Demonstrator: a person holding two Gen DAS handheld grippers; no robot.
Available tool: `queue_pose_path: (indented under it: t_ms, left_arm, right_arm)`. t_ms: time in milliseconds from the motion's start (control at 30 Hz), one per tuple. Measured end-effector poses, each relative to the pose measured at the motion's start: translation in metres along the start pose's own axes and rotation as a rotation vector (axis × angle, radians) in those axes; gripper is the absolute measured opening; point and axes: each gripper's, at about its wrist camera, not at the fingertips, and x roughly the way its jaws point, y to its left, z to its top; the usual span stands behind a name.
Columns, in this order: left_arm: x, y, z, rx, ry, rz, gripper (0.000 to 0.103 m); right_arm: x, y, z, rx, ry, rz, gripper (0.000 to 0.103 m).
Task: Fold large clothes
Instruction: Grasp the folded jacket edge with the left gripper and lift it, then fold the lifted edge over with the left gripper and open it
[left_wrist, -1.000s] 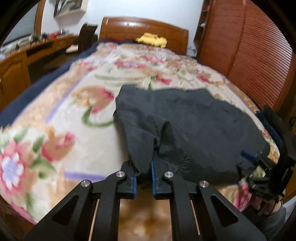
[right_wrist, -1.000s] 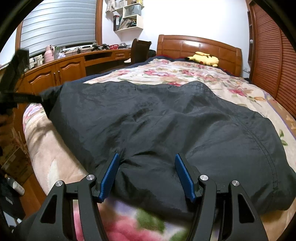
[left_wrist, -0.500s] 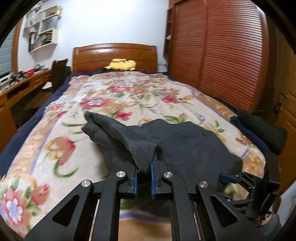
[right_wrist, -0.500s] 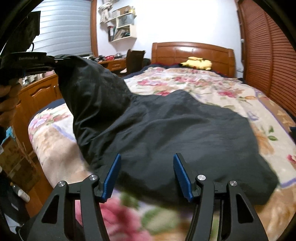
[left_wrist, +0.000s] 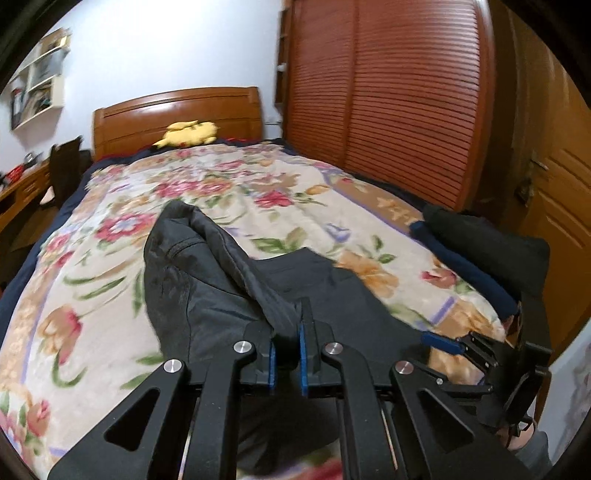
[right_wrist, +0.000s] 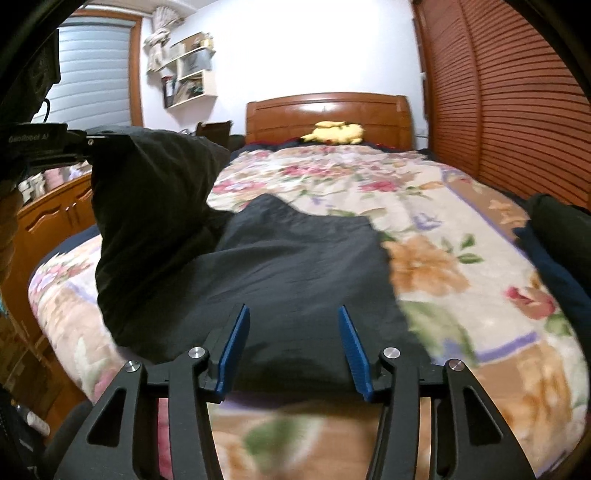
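Note:
A large dark grey garment (left_wrist: 207, 288) lies on the floral blanket (left_wrist: 110, 240) near the foot of the bed. My left gripper (left_wrist: 286, 325) is shut on one corner of the cloth and holds it lifted. In the right wrist view the left gripper (right_wrist: 88, 142) sits high at the left, with the raised flap hanging from it. My right gripper (right_wrist: 291, 325) hovers over the near edge of the garment (right_wrist: 295, 266). Its jaws are closing; the cloth lies between the blue pads (right_wrist: 351, 343), which do not press on it.
A stack of folded dark clothes (left_wrist: 480, 240) rests on the right edge of the bed. A yellow plush toy (right_wrist: 332, 133) lies by the wooden headboard. Slatted wooden doors (left_wrist: 388, 92) line the right side; wooden cabinets (right_wrist: 55, 206) stand on the left.
My left gripper has lifted its corner of the garment and carried it rightward over the rest. The right gripper's jaws have narrowed, and it has shifted along the near edge.

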Motion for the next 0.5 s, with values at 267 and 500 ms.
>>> queue_pose_path:
  t_ms: [267, 500]
  left_arm:
    - [0.028, -0.079, 0.02, 0.081, 0.022, -0.12, 0.009]
    - [0.068, -0.096, 0.005, 0.062, 0.111, -0.144, 0.009]
  right_arm:
    - [-0.03, -0.049, -0.001, 0.087, -0.035, -0.091, 0.044]
    - [-0.045, -0.057, -0.005, 0.131, -0.03, -0.107, 0.042]
